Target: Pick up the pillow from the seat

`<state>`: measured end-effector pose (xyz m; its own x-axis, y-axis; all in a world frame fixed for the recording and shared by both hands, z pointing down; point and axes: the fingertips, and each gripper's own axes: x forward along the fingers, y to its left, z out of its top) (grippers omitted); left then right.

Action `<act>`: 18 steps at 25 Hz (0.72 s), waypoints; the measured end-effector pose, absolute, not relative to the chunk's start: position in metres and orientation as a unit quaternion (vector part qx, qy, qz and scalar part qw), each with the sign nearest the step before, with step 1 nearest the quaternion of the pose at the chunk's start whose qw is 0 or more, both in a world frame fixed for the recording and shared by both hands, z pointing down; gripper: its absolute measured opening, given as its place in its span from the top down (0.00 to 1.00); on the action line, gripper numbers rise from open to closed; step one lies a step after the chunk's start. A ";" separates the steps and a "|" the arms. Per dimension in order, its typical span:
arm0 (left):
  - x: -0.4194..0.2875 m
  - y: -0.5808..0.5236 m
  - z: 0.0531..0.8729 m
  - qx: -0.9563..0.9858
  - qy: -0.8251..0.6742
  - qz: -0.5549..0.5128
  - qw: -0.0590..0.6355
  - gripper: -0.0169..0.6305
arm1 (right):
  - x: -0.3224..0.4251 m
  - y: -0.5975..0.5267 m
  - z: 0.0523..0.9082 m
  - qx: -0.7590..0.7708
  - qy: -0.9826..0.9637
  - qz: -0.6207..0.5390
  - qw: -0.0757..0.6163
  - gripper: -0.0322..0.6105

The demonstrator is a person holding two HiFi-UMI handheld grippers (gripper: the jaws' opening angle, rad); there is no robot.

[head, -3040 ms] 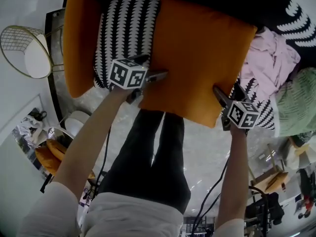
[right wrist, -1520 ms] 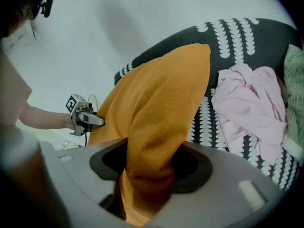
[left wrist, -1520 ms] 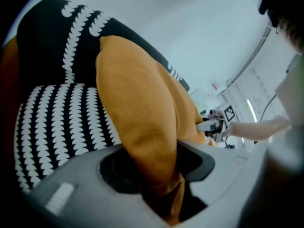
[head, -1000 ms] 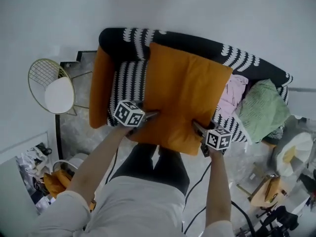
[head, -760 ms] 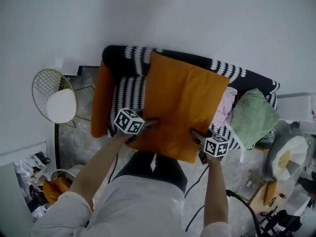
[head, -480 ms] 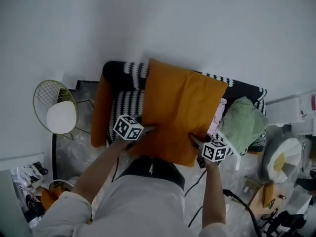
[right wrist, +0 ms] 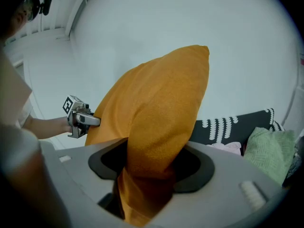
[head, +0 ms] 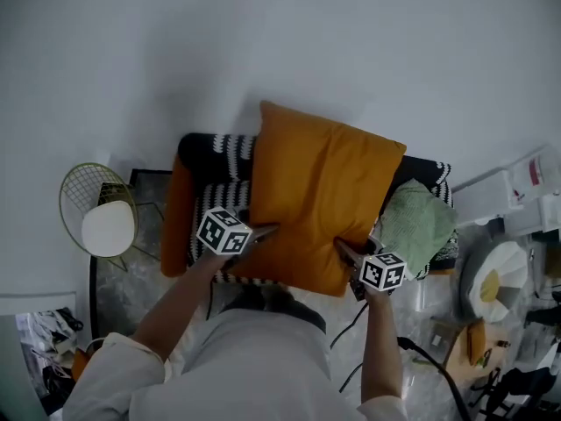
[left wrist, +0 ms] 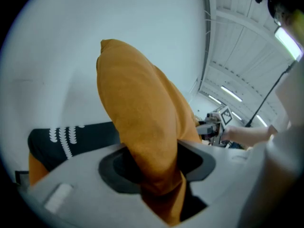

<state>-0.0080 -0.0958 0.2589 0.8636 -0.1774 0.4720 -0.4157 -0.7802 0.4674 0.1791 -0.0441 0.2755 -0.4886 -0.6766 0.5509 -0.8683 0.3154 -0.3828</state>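
Observation:
The orange pillow [head: 320, 196] hangs in the air in front of the black-and-white patterned sofa [head: 215, 147], held by its near edge. My left gripper [head: 265, 231] is shut on the pillow's near left corner, and the fabric [left wrist: 142, 141] bulges between its jaws. My right gripper [head: 344, 247] is shut on the near right corner, where the cloth [right wrist: 159, 127] fills the gap between the jaws. From each gripper view the other gripper shows beyond the pillow: the right one [left wrist: 216, 125] and the left one [right wrist: 78, 118].
A second orange pillow [head: 178, 213] leans on the sofa's left end. A green cushion [head: 412, 222] and pink cloth lie at its right end. A gold wire chair [head: 96, 213] stands to the left. Cables and clutter lie on the floor at the right.
Both grippers have kept their grip while the pillow rose away from the seat. The sofa now looks smaller and lies lower behind the pillow.

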 end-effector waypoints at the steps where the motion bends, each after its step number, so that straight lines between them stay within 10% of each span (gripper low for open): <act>1: -0.006 -0.093 0.251 0.923 -0.163 0.202 0.283 0.64 | 0.181 -0.042 0.268 0.485 -0.801 0.321 0.144 0.51; 18: 0.023 0.017 0.159 0.937 -0.245 0.151 0.196 0.64 | 0.214 0.041 0.178 0.445 -0.858 0.224 0.124 0.51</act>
<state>0.0231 0.0170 0.1588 0.8343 -0.3995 0.3799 -0.5183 -0.8033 0.2933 0.2143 0.0412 0.1779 -0.5730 -0.7084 0.4121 -0.8195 0.5031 -0.2745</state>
